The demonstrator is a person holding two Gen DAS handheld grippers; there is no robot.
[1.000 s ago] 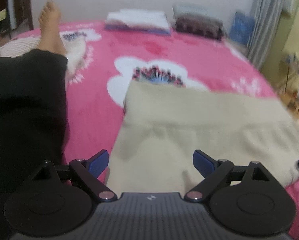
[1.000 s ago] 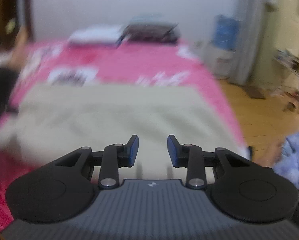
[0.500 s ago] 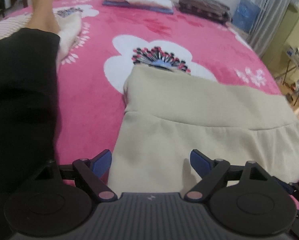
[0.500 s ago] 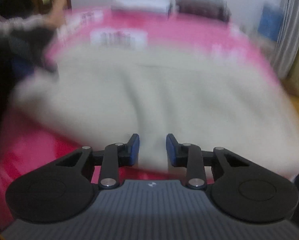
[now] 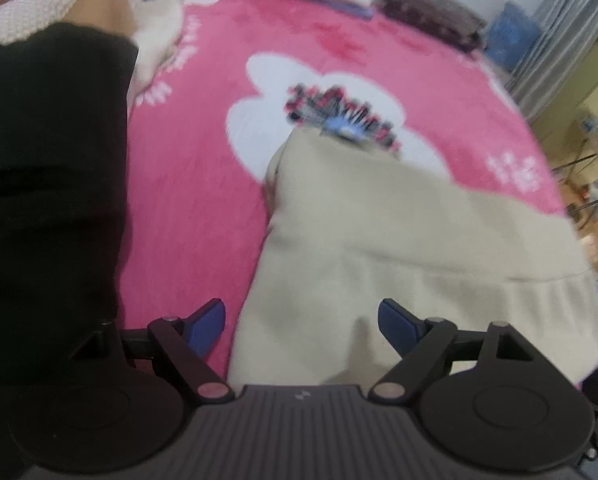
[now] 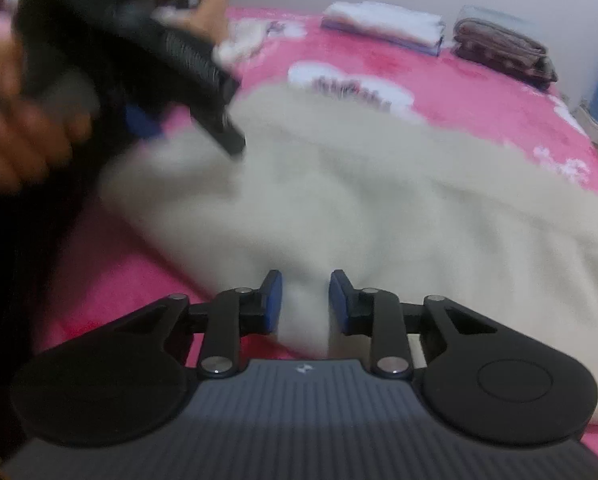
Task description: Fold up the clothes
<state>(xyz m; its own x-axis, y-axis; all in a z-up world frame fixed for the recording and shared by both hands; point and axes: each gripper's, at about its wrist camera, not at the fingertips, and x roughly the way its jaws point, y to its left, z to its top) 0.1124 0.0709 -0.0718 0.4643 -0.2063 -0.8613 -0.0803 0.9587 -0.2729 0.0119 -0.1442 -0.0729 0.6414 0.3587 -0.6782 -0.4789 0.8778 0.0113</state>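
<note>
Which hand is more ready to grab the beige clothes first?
Probably the right gripper: its jaws are narrow and closing with the beige garment between them. The left gripper hangs wide open over the garment's edge.

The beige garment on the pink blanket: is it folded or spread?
Partly folded: the beige garment shows one layer lying over another, with a stepped edge across it. How many folds, cannot tell.

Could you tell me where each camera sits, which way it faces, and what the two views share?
Left wrist: sits on the left gripper, looking down over the beige garment and pink blanket; jaws wide, a dark-clothed leg alongside.
Right wrist: sits on the right gripper, facing the garment's near edge; jaws closing, cloth between them; the person's hand carries the left gripper here.
Shared: garment, blanket, folded stacks at the far end.
</note>
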